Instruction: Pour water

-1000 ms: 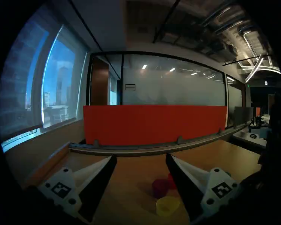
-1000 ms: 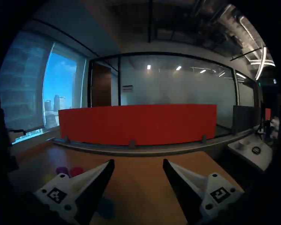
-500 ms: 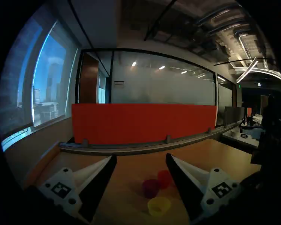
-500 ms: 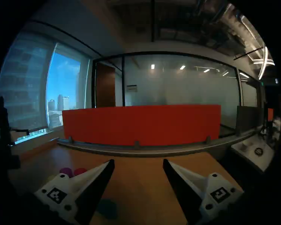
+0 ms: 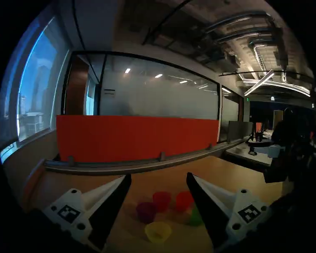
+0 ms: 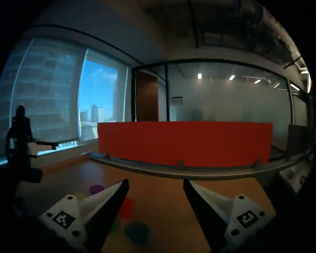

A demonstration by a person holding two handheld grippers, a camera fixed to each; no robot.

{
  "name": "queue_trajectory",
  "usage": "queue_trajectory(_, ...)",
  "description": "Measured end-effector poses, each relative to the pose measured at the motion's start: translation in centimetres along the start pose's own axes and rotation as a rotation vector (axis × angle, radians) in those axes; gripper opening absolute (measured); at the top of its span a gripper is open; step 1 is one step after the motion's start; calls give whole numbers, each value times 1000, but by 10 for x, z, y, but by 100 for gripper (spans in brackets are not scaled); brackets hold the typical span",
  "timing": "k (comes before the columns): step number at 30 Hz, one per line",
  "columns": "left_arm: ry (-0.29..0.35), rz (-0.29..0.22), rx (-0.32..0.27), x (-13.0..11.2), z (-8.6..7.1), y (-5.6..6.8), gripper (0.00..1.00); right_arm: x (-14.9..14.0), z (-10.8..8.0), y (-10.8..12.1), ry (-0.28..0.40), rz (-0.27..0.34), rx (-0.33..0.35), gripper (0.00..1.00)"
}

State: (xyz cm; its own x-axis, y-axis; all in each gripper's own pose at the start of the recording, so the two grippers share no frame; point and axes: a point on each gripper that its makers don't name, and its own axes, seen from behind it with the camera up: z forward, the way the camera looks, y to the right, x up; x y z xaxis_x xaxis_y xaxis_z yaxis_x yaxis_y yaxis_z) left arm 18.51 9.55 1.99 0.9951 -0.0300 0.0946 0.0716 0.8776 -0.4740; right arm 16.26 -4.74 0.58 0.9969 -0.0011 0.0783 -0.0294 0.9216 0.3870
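Five cups [image 5: 158, 231] — two tools [image 5: 158, 175] [image 6: 156, 181]

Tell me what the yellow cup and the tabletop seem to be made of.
The yellow cup looks like plastic: one flat bright colour, thin rim, smooth; dim light leaves it open. The tabletop looks like wood or wood-look laminate: even warm brown, soft sheen, no grain visible.

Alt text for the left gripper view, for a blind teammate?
The open left gripper points over a wooden desk at a purple cup, two red cups, a green cup and a yellow cup. A red partition stands behind.
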Motion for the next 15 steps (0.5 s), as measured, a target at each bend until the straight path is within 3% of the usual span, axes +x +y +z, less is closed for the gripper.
queue_trajectory(6, -11, 3, -107, 0, 1, 22, 97, 8, -3, -19, 17, 32, 107, 100)
queue_trajectory(15, 0, 7, -198, 7, 1, 39, 97, 13, -4, -33, 14, 45, 184, 100)
